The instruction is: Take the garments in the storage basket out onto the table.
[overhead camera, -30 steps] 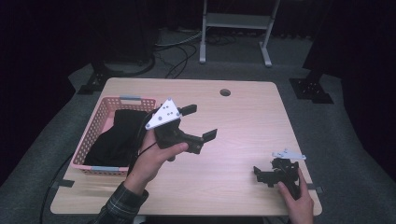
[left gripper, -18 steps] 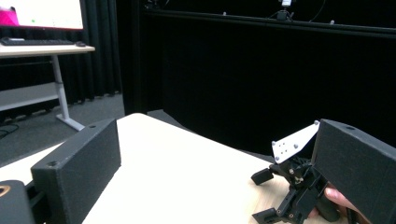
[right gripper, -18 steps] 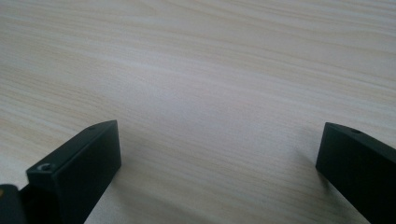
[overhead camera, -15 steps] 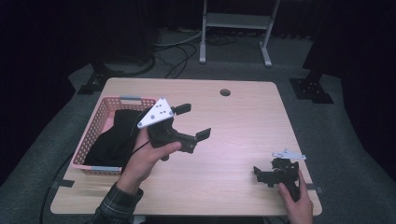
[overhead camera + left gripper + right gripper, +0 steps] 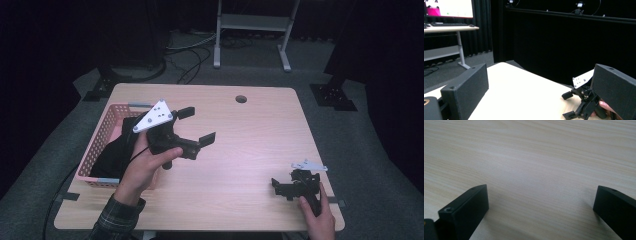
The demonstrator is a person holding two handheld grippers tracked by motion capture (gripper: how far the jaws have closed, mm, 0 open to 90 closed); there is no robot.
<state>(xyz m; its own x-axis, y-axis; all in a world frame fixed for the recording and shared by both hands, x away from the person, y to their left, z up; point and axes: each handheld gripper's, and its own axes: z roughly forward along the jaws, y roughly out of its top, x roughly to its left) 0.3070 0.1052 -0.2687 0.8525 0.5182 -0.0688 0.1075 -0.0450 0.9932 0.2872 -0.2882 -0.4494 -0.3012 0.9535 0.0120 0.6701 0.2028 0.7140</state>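
Gaping wide and empty, left gripper hovers beside basket; no legible writing.

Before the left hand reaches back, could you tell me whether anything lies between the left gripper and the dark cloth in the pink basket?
Nothing visible does. The left gripper hangs open above the table, beside the pink basket, and the dark cloth lies uncovered in it. Only the basket's near wall borders the cloth.

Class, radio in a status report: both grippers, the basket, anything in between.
Left gripper open, raised beside pink basket. Right gripper open, low on table. Dark cloth in basket. Nothing between.
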